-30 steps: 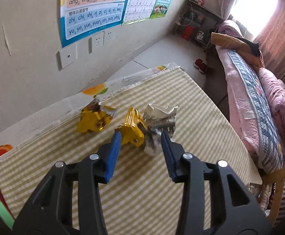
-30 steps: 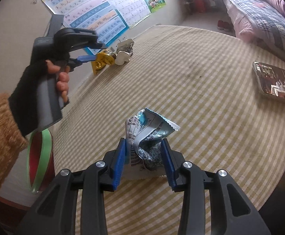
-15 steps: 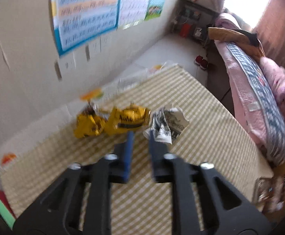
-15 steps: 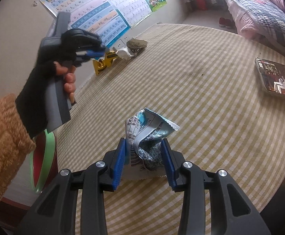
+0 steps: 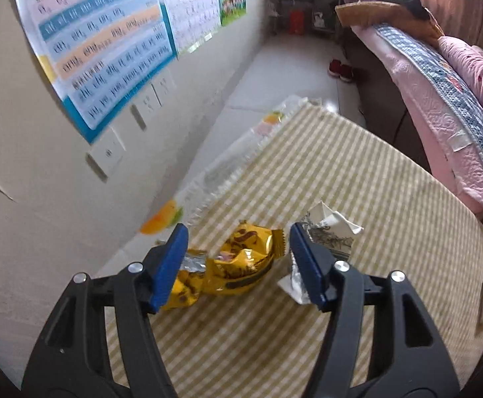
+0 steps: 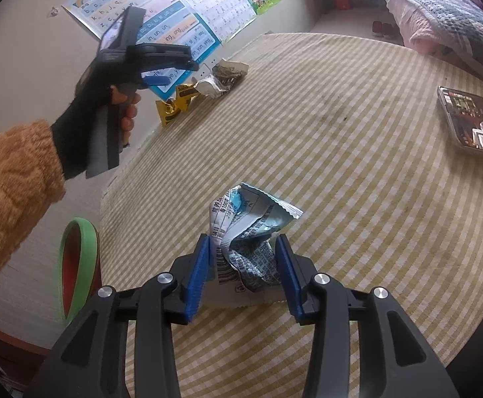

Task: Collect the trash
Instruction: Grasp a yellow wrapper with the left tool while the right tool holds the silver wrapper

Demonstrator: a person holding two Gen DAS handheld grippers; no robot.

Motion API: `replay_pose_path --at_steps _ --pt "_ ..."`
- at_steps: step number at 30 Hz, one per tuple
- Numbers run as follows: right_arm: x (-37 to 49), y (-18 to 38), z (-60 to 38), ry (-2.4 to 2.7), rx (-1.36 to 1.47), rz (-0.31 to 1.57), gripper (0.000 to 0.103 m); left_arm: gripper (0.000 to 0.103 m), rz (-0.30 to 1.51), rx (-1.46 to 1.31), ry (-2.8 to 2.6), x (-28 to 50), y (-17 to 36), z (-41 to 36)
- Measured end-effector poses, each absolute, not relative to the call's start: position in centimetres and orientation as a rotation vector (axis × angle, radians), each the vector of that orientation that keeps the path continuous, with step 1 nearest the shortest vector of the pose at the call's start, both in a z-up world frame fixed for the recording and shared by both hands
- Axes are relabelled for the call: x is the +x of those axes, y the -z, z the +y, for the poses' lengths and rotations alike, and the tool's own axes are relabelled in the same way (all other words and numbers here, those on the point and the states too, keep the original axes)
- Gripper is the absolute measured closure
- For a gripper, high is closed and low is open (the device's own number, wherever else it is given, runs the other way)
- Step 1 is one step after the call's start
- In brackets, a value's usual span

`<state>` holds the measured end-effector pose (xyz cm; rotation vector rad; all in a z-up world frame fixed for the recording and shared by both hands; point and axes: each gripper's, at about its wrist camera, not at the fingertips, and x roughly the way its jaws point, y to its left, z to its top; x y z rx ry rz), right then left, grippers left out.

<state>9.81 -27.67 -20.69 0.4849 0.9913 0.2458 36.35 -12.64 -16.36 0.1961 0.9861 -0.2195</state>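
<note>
We've got the left tool (image 5: 236, 258) spread wide around the light, crinkly yellow wrapper (image 5: 241, 263), so let's pinch its bunched middle, while the right tool (image 6: 243, 273) is clamped on the blue wrapper (image 6: 246, 235).

The striped yellow-and-white cloth-covered bench (image 6: 357, 172) lies bare across its middle, a wide passage between the crumpled blue-and-white printed wrapper (image 6: 248, 242) near the front and the far trash. There, the crinkled yellow foil wrapper (image 5: 241, 262) and torn silver-white wrapper (image 5: 327, 235) sit just beside each other, close to the beige wall (image 5: 25, 165). A flat dark rectangular box (image 6: 470, 121) occupies the right edge. A green-rimmed red bin (image 6: 75, 265) stands off the bench's left side.
</note>
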Motion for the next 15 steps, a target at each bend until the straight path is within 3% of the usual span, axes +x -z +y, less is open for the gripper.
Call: replay_pose_path --at_steps 7,9,15 --pt "9.9 20.8 -27.8 -0.256 0.498 0.995 0.063 0.047 1.076 0.15 0.227 36.2 18.5 -12.7" --pt "9.9 20.8 -27.8 -0.256 0.497 0.994 0.063 0.062 1.093 0.131 0.218 36.3 18.4 -12.5" --pt "9.7 20.6 -27.7 -0.247 0.478 0.99 0.063 0.082 1.083 0.118 0.244 34.8 17.1 -12.4"
